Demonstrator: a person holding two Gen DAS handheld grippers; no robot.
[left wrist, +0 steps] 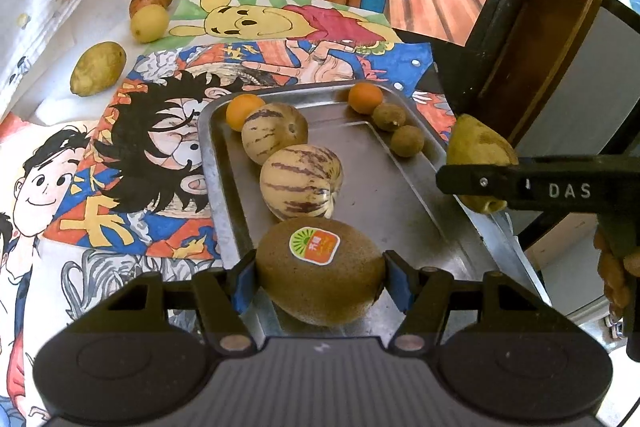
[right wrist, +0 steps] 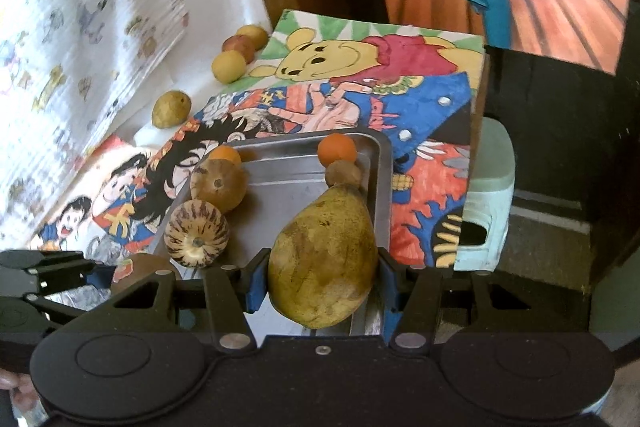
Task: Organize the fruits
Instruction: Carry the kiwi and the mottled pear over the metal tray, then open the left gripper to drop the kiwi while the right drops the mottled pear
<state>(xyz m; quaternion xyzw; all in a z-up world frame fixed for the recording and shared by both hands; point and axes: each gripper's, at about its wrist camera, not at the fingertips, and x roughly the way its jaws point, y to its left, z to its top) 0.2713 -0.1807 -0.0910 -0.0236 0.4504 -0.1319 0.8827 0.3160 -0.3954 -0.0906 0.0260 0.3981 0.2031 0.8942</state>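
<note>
Only the left wrist view shows the kiwi (left wrist: 320,269) with its sticker, clamped in the left gripper (left wrist: 320,277) over the metal tray's (left wrist: 384,179) near end, and "DAS" on the right gripper (right wrist: 322,277), whose jaws clamp a pear (right wrist: 326,263) at the tray's right side.

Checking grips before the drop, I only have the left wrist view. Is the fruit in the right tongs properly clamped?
Observer: Yes. The right tongs grip a pear between both blue pads, narrow end pointing away.
Operator: Where is it hanging?
Observer: Over the near right part of the tray, in line with the small brown fruit and the orange along that rim.
Operator: Anything off to that side?
Observer: A pale green stool, lower down, right of the tray.
</note>
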